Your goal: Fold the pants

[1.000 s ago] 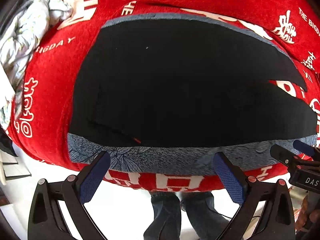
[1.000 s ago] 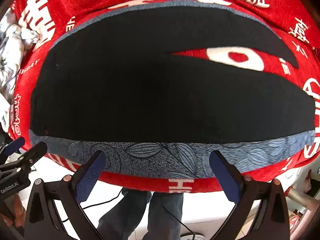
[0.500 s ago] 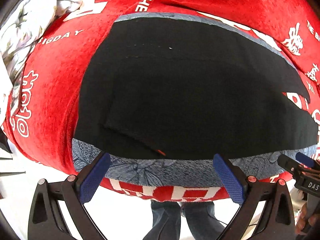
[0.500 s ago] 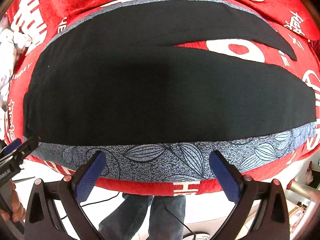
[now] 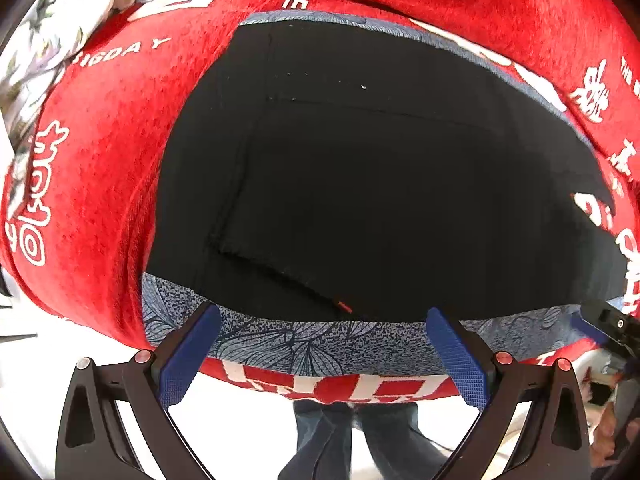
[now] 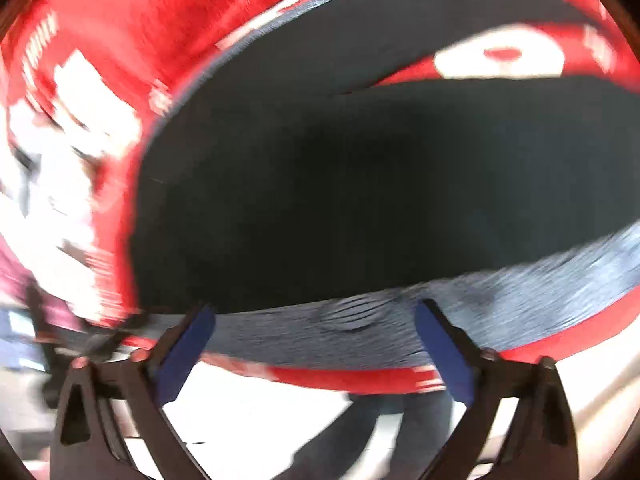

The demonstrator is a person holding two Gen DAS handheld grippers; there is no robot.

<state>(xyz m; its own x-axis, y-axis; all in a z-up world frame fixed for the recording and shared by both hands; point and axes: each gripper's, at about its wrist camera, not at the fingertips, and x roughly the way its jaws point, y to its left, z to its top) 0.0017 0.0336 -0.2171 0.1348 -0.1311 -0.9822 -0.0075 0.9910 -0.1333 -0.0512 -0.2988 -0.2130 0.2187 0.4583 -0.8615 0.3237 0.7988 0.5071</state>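
On red table cover (image 5: pixel 100 168) we see black pants (image 5: pixel 380 184) spread flat; our left tongs (image 5: pixel 320 344) gape empty above near hem; right tongs (image 6: pixel 316 340) closing, nothing gripped.

Below me a red blanket (image 5: pixel 100 168) with white lettering covers the surface. A blue-grey leaf-print cloth (image 5: pixel 304 340) lies on it along the near edge. A crumpled white floral fabric (image 5: pixel 48 28) sits at far left. Jeans-clad legs (image 5: pixel 360 440) stand on the pale floor (image 5: pixel 240 432).
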